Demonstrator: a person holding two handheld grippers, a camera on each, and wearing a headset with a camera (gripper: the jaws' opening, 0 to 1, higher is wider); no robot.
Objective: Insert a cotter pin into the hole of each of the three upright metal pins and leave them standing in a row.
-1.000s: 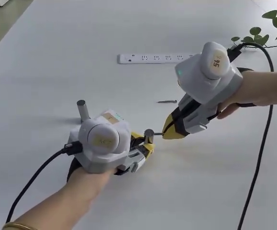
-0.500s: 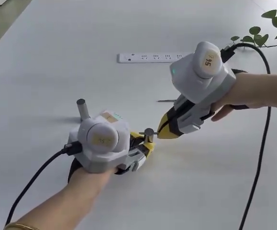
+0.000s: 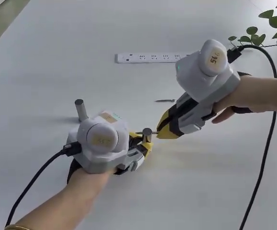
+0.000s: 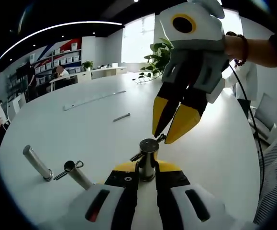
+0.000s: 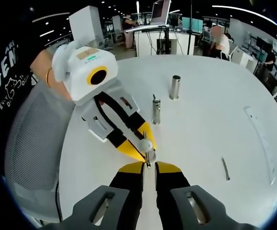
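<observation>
My left gripper (image 3: 145,143) (image 4: 147,168) is shut on an upright metal pin (image 3: 147,133) (image 4: 148,158) (image 5: 147,146) low on its shaft. My right gripper (image 3: 161,133) (image 5: 149,166) (image 4: 169,136) meets it from the right, shut on a thin cotter pin (image 3: 154,132) (image 4: 160,138) that passes through the pin's hole. The cotter pin's tip sticks out on the far side. A second pin (image 4: 77,173) (image 5: 156,111) stands with a cotter pin through it. A bare third pin (image 3: 81,109) (image 4: 37,163) (image 5: 175,87) stands beyond. The second pin is hidden behind my left gripper in the head view.
A loose cotter pin (image 3: 165,100) (image 4: 121,117) (image 5: 225,168) lies on the white table (image 3: 57,57). A white power strip (image 3: 148,58) lies farther back, and a leafy plant (image 3: 265,31) reaches in at the far right. Cables trail from both grippers.
My right gripper has pushed left toward the held pin, driving the cotter pin through the hole until its tip shows on the other side. The left gripper has stayed put.
</observation>
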